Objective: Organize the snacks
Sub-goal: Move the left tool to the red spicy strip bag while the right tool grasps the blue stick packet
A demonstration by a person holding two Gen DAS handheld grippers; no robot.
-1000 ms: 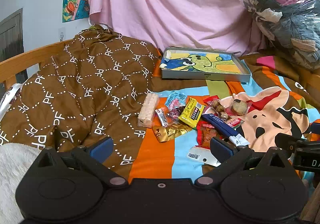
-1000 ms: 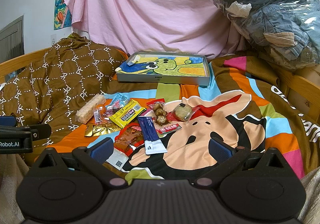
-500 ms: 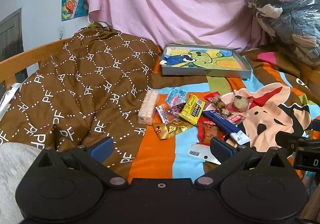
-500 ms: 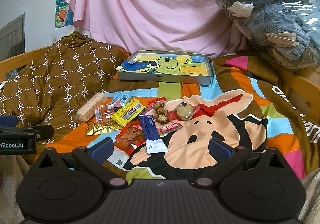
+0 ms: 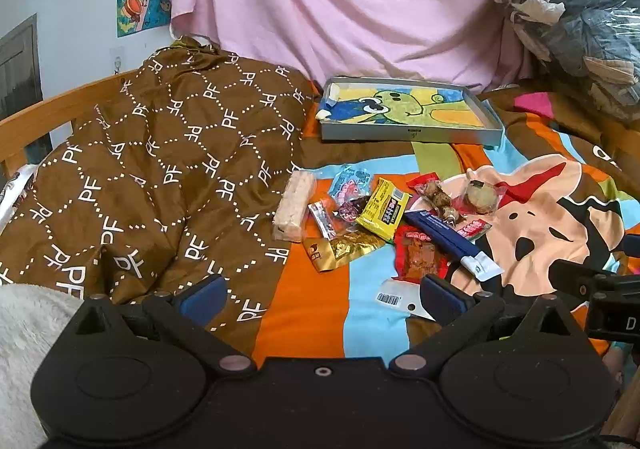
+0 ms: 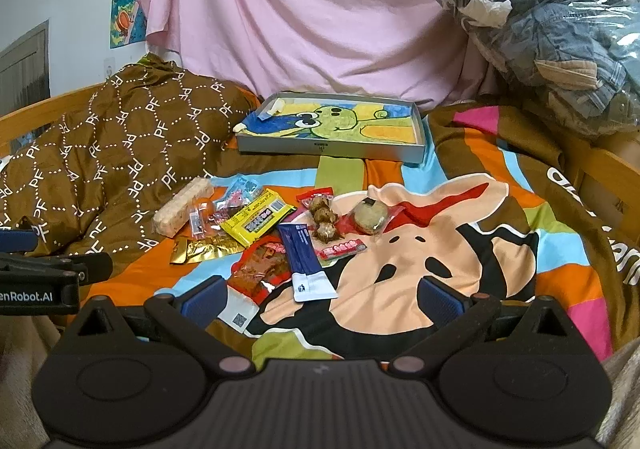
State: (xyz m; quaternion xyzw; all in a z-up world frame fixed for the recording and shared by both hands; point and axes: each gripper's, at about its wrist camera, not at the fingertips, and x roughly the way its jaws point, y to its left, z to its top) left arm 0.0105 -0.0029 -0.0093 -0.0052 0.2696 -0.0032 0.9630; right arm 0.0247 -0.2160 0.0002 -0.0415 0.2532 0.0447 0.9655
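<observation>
Several wrapped snacks lie in a heap on the cartoon bedspread: a pale rice bar point(image 5: 294, 205) point(image 6: 182, 205), a yellow packet point(image 5: 384, 209) point(image 6: 256, 221), a gold packet point(image 5: 340, 251) point(image 6: 202, 249), a red packet point(image 5: 420, 255) point(image 6: 262, 267), a dark blue stick pack point(image 5: 448, 239) point(image 6: 304, 259) and a round cake point(image 5: 480, 197) point(image 6: 370, 215). A grey shallow tray point(image 5: 408, 135) point(image 6: 332, 147) with a cartoon picture inside lies behind them. My left gripper point(image 5: 320, 297) and right gripper point(image 6: 318, 299) are both open and empty, just in front of the heap.
A brown patterned quilt point(image 5: 160, 169) is bunched at the left. A plastic-wrapped bundle of clothes point(image 6: 560, 21) sits at the back right. Wooden bed rails point(image 6: 608, 173) run along both sides. A pink sheet point(image 5: 340, 1) hangs behind.
Both grippers have moved forward, slightly closer to the snack heap. Nothing on the bed has moved.
</observation>
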